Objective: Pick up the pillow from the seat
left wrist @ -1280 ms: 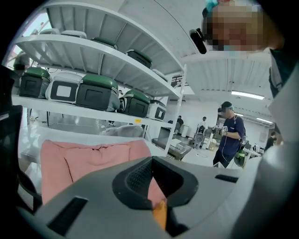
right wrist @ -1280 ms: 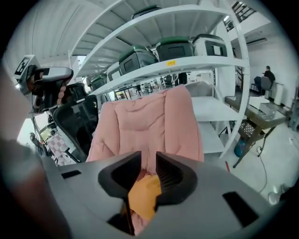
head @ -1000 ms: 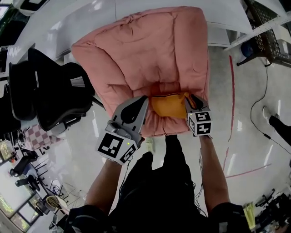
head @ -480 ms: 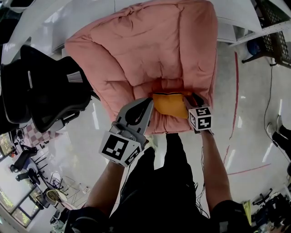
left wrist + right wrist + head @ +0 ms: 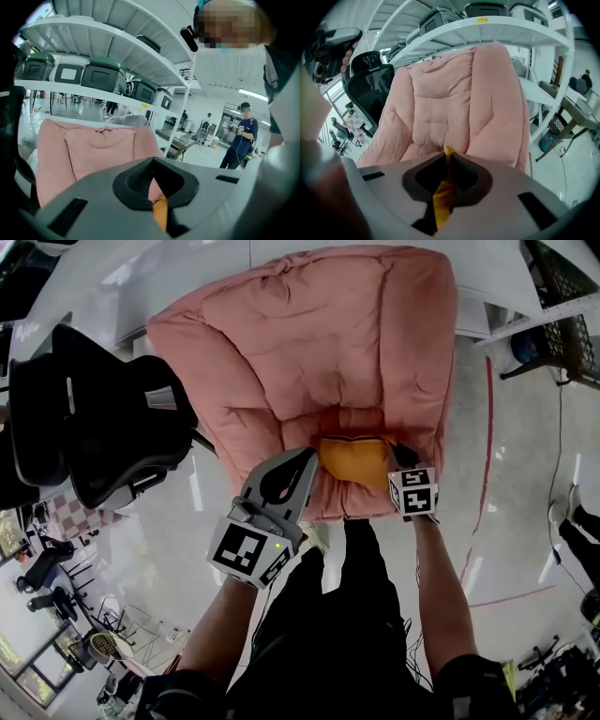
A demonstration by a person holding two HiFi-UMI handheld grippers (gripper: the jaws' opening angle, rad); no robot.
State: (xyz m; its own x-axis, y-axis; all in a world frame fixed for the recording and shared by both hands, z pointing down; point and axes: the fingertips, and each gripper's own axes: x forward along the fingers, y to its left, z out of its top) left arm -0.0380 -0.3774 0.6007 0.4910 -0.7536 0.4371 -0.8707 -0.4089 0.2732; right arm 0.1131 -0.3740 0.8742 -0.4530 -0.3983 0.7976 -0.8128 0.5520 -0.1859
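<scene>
right claw (image 5: 397,456) is closing its jaws on one end of the pillow (image 5: 354,460); left claw (image 5: 306,460) pinches the other, near the front edge of the seat (image 5: 342,504). both should rise together, level.

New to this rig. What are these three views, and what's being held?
No robot: a person holds a two-jaw gripper in each hand. The head view comes from a camera on the person's head, looking down; the other two cameras ride on the grippers and look along their jaws. Below stands a pink padded chair with an orange pillow on its seat. The left gripper pinches the pillow's left edge; the right gripper is closing its jaws on the right edge, fabric between them.
</scene>
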